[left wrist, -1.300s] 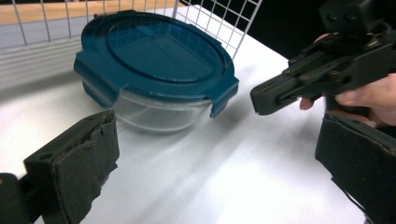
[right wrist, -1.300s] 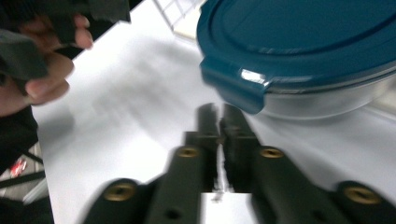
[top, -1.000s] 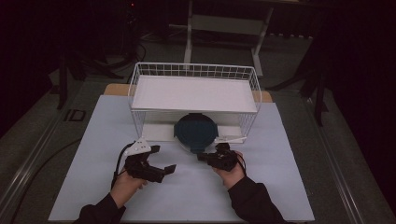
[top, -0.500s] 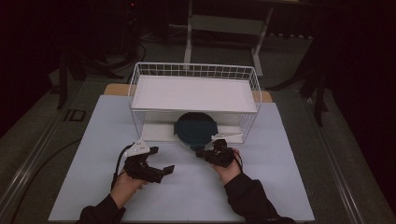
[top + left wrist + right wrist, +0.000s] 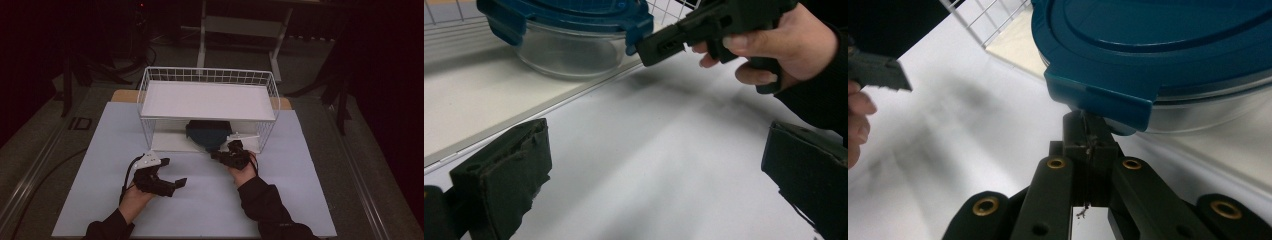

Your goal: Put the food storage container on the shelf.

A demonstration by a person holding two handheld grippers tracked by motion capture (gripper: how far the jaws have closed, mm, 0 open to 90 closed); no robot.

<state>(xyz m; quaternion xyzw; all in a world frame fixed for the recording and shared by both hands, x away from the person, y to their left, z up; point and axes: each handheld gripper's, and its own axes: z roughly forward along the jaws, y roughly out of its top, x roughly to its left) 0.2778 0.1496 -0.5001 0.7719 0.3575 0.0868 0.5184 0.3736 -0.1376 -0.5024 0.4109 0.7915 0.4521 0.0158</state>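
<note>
A round glass container [image 5: 207, 134] with a dark blue clip-on lid [image 5: 1158, 45] sits on the floor of a white wire rack [image 5: 145, 95], under its white upper shelf. My right gripper [image 5: 216, 156] is shut with nothing between its jaws. Its closed tips [image 5: 1088, 132] press against the underside of the lid's nearest clip tab [image 5: 1098, 102]. The left gripper view shows that same contact, right gripper [image 5: 649, 47] against the container [image 5: 569, 45]. My left gripper [image 5: 172, 172] rests low over the white mat, well short of the rack, its jaws open and empty [image 5: 654, 165].
The white mat [image 5: 300, 175] covers the table and has free room on both sides of the hands. The rack's wire walls [image 5: 272, 95] stand at its back and sides, and its front is open. Dark floor and a stand lie beyond.
My right gripper has moved forward toward the rack, and the container has slid a little deeper under the shelf. The left gripper has stayed in place.
</note>
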